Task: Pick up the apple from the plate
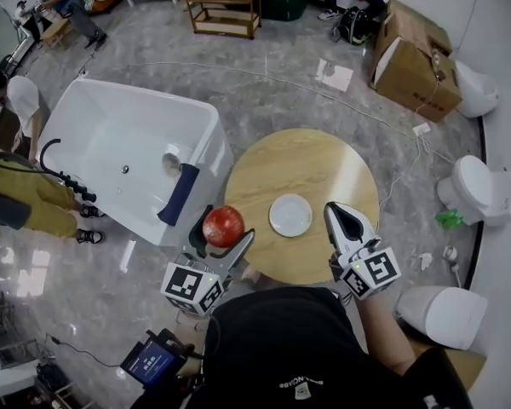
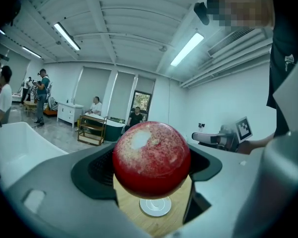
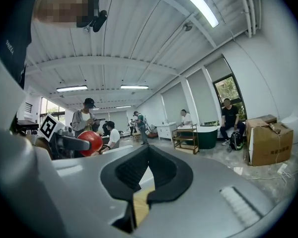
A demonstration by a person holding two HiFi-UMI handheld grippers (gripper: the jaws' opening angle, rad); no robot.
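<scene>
Black shirt (image 1: 281, 339) lettering was too small to read. Left gripper (image 1: 225, 233) clamped the red apple (image 1: 223, 224) off the white plate (image 1: 290, 215), at the round table's (image 1: 307, 164) left edge; right gripper (image 1: 339, 214) jaws sat together, empty.

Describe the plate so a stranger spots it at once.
Find the round light wooden table beside the white bathtub. The small round white plate lies near its middle, the only thing on it; the red apple is held left of it.
</scene>
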